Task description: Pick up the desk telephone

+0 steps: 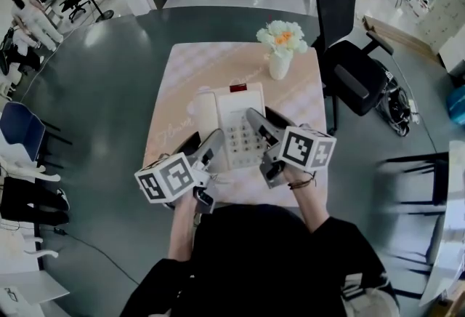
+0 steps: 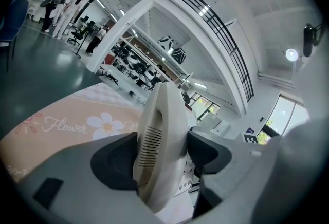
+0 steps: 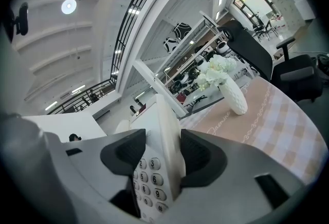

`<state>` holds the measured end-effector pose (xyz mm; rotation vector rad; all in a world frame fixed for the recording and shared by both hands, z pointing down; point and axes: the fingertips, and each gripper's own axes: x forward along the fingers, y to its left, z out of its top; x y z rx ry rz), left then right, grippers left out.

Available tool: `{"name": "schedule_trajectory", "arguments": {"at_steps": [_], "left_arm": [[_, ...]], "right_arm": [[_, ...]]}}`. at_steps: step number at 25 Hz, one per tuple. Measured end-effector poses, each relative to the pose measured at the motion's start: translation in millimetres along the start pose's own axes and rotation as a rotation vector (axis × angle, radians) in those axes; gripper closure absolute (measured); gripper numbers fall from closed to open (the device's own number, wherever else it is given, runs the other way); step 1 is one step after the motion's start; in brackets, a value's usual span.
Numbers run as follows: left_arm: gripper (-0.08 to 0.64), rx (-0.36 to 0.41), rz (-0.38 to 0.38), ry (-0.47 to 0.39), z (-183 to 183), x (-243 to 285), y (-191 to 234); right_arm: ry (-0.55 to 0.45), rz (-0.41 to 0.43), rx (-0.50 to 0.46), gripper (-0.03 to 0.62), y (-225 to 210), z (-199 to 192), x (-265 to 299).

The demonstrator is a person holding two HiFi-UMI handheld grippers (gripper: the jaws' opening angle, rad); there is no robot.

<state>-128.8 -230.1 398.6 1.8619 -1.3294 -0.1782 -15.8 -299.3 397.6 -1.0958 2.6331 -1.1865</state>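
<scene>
The white desk telephone [image 1: 234,123] is over the pink tablecloth, held from both sides. My left gripper [image 1: 203,145] is shut on its left edge, on the handset side; in the left gripper view the ribbed white casing [image 2: 162,135] fills the gap between the dark pads [image 2: 115,159]. My right gripper [image 1: 265,123] is shut on the right edge beside the keypad, and the number keys [image 3: 149,171] show between its jaws in the right gripper view. Whether the phone is clear of the cloth I cannot tell.
A white vase of flowers [image 1: 280,54] stands at the far side of the small table [image 1: 182,83], also seen as the vase [image 3: 234,92] beyond the phone. A black office chair [image 1: 349,54] stands to the right. Grey floor surrounds the table.
</scene>
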Motion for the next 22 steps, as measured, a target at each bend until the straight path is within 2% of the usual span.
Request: {"name": "schedule_trajectory", "arguments": {"at_steps": [22], "left_arm": [[0.261,-0.009,0.012,0.027,-4.1,8.2,2.5]], "right_arm": [[0.011,0.0,0.009,0.391,-9.4,-0.5,3.0]]}}
